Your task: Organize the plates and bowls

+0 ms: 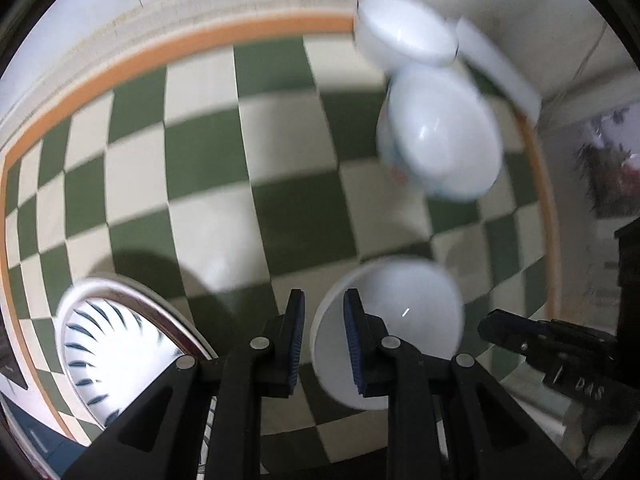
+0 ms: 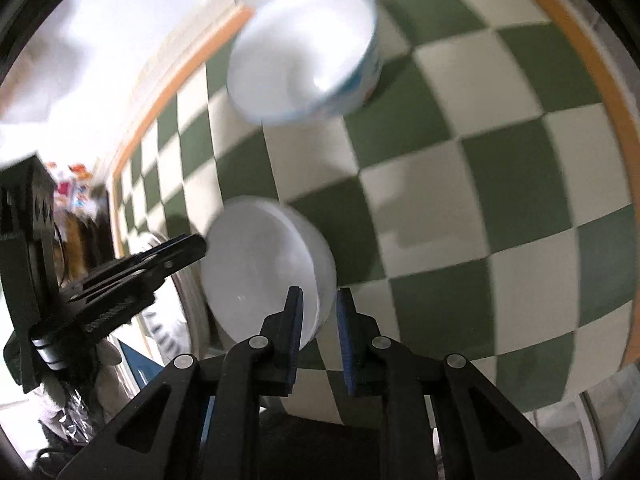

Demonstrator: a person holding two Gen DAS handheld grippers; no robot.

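Looking down along the left tool, the left wrist view showed its jaws standing a narrow gap apart with nothing between the blue pads; only checked cloth lay under the gap. A plain white bowl sat on the worktop just at 3 o'clock of that tool, its rim passing behind the right pad, and no grip on it could be made out. At 9 o'clock lay a striped plate with a shiny rim. Toward 1 o'clock stood a patterned bowl, and beyond it a shallow white dish at the cloth's far edge. The right tool reached in from 4 o'clock.

From the right wrist view, the right tool likewise showed a slim gap, and the plain white bowl lay at 11 o'clock of it. The bowl's side showed through the gap, but the pads did not look pressed on it; blur left that uncertain. The patterned bowl sat at 12 o'clock, well apart, and the left tool came in from 9 o'clock.

These bowls looked like glazed ceramic: stiff, fairly heavy, slippery and prone to chipping. The safest hold would probably be across the rim, one pad inside and one outside the wall.
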